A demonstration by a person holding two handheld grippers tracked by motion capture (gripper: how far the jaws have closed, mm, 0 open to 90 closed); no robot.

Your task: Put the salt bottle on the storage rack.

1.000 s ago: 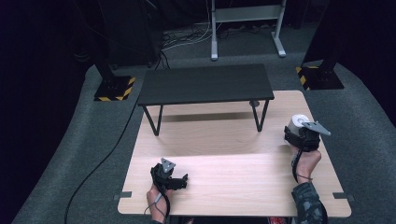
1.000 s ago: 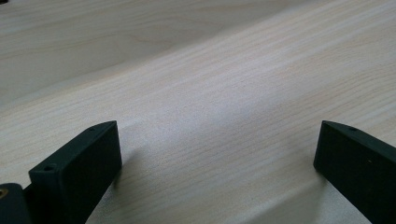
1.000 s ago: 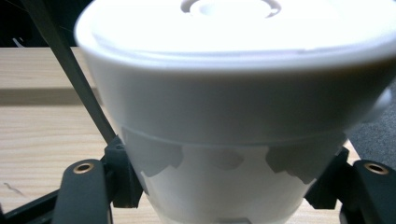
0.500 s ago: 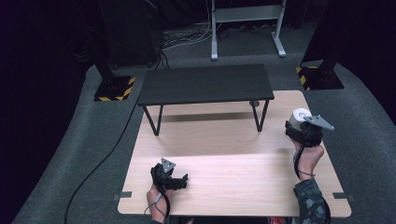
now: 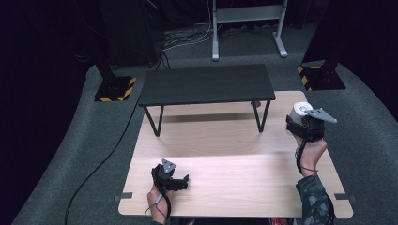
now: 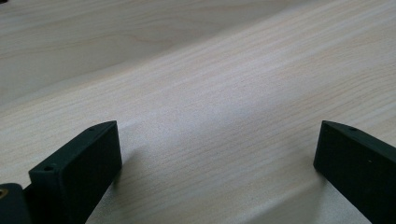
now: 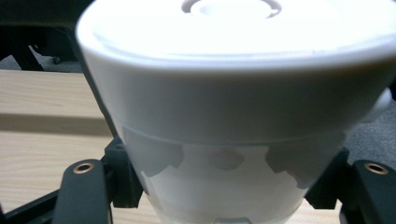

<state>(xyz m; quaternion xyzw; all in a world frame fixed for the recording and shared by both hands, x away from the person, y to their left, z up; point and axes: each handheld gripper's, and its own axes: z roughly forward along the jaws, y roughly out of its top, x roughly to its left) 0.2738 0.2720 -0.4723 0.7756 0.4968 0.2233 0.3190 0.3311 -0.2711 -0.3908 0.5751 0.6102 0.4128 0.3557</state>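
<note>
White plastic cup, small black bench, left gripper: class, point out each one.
White plastic cup (image 7: 224,102), right gripper view, side wall.
Small black bench (image 5: 206,84), high view, top surface.
Left gripper (image 5: 184,180), high view, between fingertips.

Light wooden table (image 5: 234,178), small black bench (image 5: 206,84), grey carpet (image 5: 108,140)

Light wooden table (image 5: 234,173), black bench (image 5: 206,84), grey carpet (image 5: 108,136), dark surroundings.

Ahead of you the wooden table (image 5: 225,164) lies bare between your two grippers. At its far end the small black bench (image 5: 206,84) stands across the way on thin legs, with open room under its top. Your left gripper (image 6: 215,154) has bare wood between its wide-apart jaws.
</note>
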